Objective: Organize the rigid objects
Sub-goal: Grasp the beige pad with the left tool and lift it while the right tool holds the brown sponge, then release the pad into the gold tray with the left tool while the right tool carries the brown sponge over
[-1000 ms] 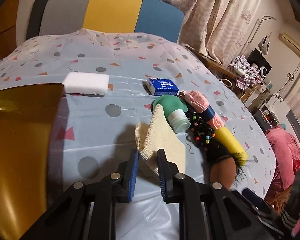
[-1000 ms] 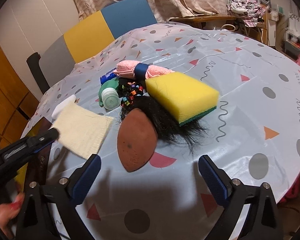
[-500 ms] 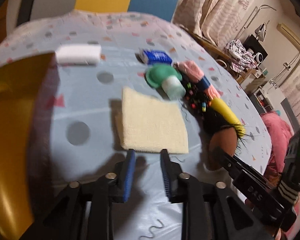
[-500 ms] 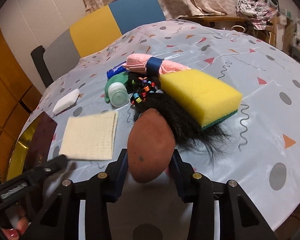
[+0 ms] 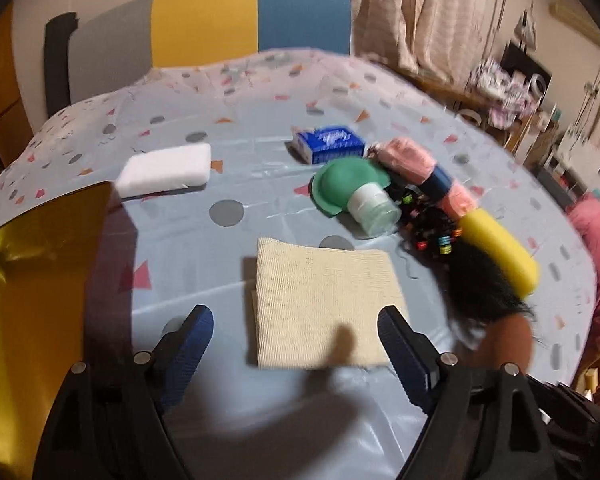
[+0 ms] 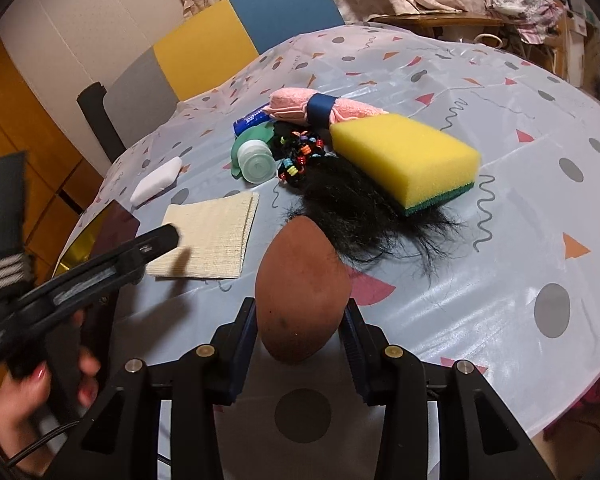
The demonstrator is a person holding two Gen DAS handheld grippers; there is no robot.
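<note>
My right gripper is shut on a brown oval sweet potato, held at the table's near edge; it also shows in the left wrist view. My left gripper is open and empty, its jaws wide apart over the near edge of a folded cream cloth lying flat on the table; the cloth also shows in the right wrist view. A green-capped bottle, a yellow sponge and a blue box lie behind.
A black hair tuft with coloured beads, a pink rolled towel with a blue band and a white sponge lie on the patterned tablecloth. A gold tray sits at the left. A chair stands behind the table.
My left gripper let go of the cream cloth, which now lies flat, and has opened wide. My right gripper closed on the sweet potato.
</note>
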